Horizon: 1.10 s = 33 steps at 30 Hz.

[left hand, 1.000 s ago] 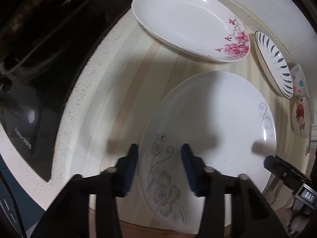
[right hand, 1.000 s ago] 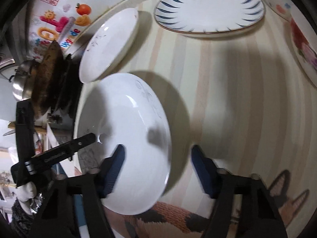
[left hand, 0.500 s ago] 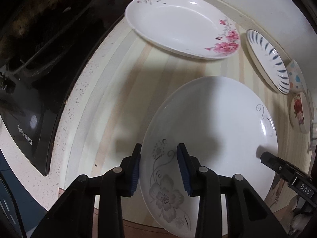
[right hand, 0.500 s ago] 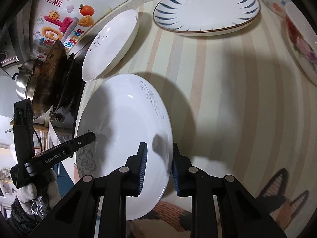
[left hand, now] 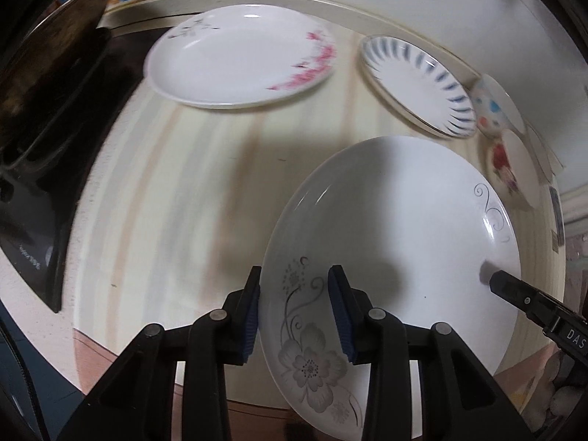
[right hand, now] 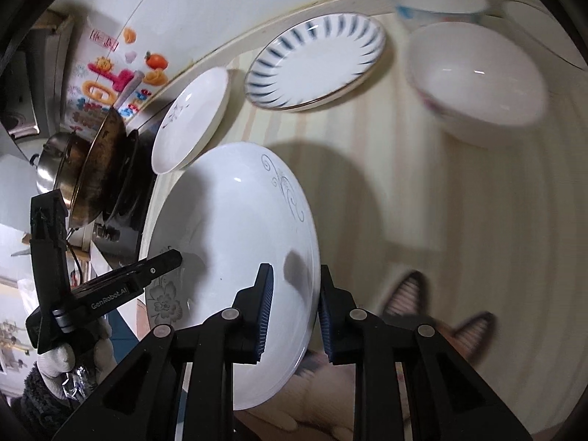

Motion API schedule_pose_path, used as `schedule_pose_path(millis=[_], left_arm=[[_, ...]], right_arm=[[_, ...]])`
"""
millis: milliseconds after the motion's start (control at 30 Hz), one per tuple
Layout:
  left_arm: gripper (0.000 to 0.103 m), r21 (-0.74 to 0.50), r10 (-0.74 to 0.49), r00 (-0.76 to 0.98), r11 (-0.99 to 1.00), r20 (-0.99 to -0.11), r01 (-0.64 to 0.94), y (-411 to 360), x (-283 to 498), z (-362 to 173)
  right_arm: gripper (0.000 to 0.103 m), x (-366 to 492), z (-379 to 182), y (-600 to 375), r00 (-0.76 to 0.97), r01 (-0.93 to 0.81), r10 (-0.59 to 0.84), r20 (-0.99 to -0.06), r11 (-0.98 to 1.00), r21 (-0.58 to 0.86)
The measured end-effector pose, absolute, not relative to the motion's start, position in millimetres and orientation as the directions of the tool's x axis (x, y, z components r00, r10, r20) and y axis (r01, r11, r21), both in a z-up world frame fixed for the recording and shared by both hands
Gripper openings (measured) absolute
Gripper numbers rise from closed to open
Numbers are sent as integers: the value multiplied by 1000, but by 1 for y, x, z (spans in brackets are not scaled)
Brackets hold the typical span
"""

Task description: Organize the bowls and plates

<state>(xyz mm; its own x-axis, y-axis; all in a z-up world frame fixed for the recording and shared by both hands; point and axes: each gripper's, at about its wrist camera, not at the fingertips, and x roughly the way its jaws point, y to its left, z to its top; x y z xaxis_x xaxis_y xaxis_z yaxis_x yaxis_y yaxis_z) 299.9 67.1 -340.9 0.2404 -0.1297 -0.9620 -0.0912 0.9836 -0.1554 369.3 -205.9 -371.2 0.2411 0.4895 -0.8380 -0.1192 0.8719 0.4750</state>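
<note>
While both grippers pinched opposite rims of the grey-flowered plate [left hand: 397, 242], it sat tilted above the near part of the striped bench [left hand: 176, 191]. The left gripper [left hand: 294, 308] and right gripper [right hand: 292, 308] each had their fingers closed on the thin glazed edge. Smooth, glossy ceramic could slide from the ribbed blue pads if the two pulled unevenly. The pink-blossom plate [left hand: 239, 55] and blue-striped plate [right hand: 316, 58] lay farther back; a round white bowl [right hand: 477, 77] sat far right.
</note>
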Motion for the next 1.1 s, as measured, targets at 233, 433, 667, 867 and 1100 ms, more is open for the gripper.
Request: schedule_pose_path(millis=[233, 433, 667, 867, 1100], left_arm=[[33, -161, -157, 221, 987, -963, -1, 9, 309, -352], [33, -157, -164, 204, 986, -965, 52, -22, 310, -362], [33, -106, -126, 194, 988, -973, 111, -46, 306, -370], [33, -66, -91, 199, 989, -976, 132, -55, 307, -374], [33, -75, -98, 222, 991, -970, 111, -45, 306, -355]], right_arm=[[25, 346, -371, -258, 283, -40, 454, -845, 886, 463], [25, 334, -382, -285, 299, 24, 415, -859, 897, 441], [25, 327, -396, -304, 294, 72, 397, -869, 898, 434], [25, 325, -401, -306, 281, 81, 396, -874, 898, 432], [29, 330, -411, -311, 176, 123, 454, -873, 870, 477]])
